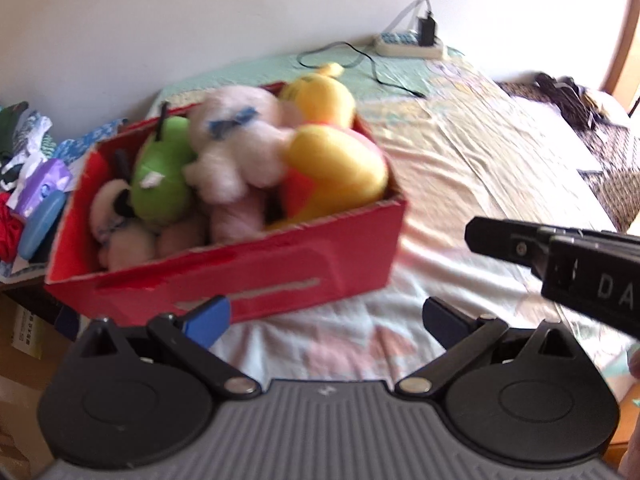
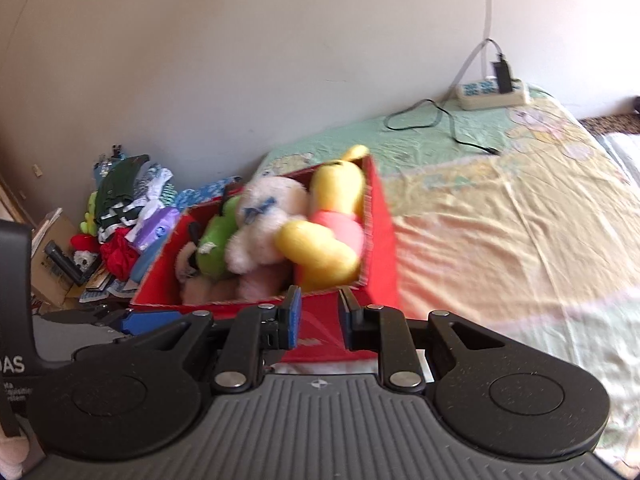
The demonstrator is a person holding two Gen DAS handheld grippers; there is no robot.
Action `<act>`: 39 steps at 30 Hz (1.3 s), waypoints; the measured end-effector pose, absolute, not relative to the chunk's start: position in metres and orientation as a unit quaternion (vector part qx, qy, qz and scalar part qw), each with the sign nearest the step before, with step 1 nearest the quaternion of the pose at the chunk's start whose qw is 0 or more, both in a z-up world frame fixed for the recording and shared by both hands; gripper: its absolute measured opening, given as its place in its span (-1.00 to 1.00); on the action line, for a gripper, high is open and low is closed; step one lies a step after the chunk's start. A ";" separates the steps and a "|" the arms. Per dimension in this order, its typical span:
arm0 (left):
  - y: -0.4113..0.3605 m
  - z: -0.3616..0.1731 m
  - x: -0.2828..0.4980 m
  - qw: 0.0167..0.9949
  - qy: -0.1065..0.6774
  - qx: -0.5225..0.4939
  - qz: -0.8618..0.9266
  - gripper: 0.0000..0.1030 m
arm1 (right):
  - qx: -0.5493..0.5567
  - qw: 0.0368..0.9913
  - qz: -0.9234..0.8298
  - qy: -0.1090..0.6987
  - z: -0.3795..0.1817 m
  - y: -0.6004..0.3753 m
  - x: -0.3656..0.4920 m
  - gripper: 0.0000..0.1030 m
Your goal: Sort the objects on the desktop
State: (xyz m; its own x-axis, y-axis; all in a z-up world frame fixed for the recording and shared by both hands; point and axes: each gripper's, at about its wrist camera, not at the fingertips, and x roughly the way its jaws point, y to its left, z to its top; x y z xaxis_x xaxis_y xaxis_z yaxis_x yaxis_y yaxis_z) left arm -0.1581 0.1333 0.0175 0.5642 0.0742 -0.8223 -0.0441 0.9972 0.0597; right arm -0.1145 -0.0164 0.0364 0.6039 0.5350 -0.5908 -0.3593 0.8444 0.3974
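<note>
Red cardboard box, open-topped, sits on the bed near its left edge, turned at an angle to the wall. Packed full with plush toys. Yellow bear in a pink-red shirt lies along the right end, head toward the wall. White fluffy plush with a blue bow sprawls over the middle. Green plush beside it to the left. Small cream plush with dark markings in the left corner.

White capitals "DA" stand on the black plastic body of the right gripper, cut off by the picture's edge. The left gripper's black housing bears white "AS"; the smaller lines beneath are too blurred to read.
</note>
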 end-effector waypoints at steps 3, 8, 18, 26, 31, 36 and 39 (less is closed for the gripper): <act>0.118 0.007 -0.155 0.875 0.482 0.019 0.022 0.98 | 0.127 0.890 0.223 0.376 0.030 -0.037 -0.117 -0.58; 0.102 -0.007 -0.146 0.858 0.514 0.005 0.008 0.98 | 0.134 0.896 0.165 0.389 0.017 -0.069 -0.120 -0.58; 0.078 -0.016 -0.140 0.851 0.524 0.015 0.012 0.98 | 0.145 0.896 0.094 0.410 -0.003 -0.108 -0.118 -0.57; 0.097 -0.020 -0.143 0.847 0.530 0.002 0.043 0.98 | 0.135 0.889 0.109 0.425 -0.010 -0.102 -0.113 -0.57; 0.126 -0.023 -0.150 0.843 0.533 -0.013 0.071 0.98 | 0.121 0.883 0.134 0.433 -0.011 -0.081 -0.109 -0.56; 0.164 -0.025 -0.161 0.837 0.536 -0.036 0.106 0.98 | 0.105 0.875 0.165 0.443 -0.013 -0.047 -0.105 -0.53; 0.189 -0.025 -0.167 0.833 0.536 -0.048 0.127 0.98 | 0.089 0.866 0.191 0.453 -0.015 -0.021 -0.105 -0.50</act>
State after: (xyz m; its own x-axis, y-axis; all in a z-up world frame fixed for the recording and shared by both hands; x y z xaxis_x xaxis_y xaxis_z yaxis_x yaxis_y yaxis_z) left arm -0.1672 0.1891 -0.0249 0.3925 0.1598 -0.9058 -0.2632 0.9631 0.0558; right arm -0.1050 -0.0209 -0.0148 0.5169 0.4107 -0.7511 -0.2497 0.9116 0.3266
